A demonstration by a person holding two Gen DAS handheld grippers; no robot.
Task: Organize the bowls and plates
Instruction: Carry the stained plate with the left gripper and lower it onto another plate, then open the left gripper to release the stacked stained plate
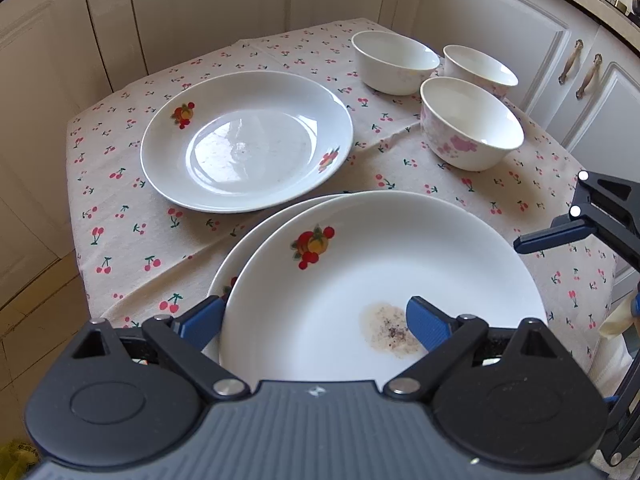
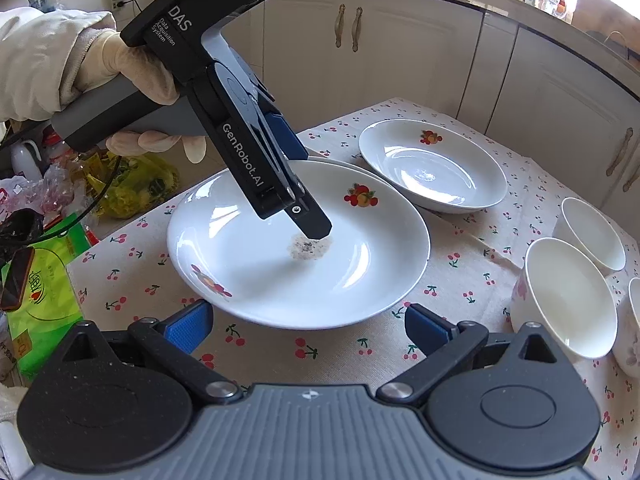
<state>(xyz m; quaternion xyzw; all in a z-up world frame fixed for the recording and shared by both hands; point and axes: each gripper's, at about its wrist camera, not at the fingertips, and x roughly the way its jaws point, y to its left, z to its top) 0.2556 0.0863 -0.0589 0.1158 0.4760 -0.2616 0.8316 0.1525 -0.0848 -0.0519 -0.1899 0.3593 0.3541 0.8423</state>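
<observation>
- Already, two plates sat stacked at the near edge of the surface (image 1: 132, 216): the top plate (image 1: 384, 280), marked by a brown stain (image 1: 390, 330), lay a little off-centre on the lower plate (image 1: 236, 260), whose rim showed along one side.
- A third plate (image 1: 246, 140) lay alone farther back on the cherry-print cloth, apart from the stack and, by the look of it, yet to join.
- Three bowls (image 1: 472, 124) stood grouped at the far corner, each upright on the cloth and none nested in another; stacking them appeared wholly undone.
- The left claw (image 1: 316, 320) stood wide open astride the rim of the top plate, one finger outside it, the other over the stain. Whether either finger touched the plate could not be told; it clamped nothing.
- The right claw (image 2: 308, 324) hung open and empty just short of the stack's near rim, holding nothing.
- A gloved hand (image 2: 120, 80) held the left tool, angled down into the plate.
- On this evidence the job stood at roughly a third: one plate stacked, one plate and all the bowls left.
</observation>
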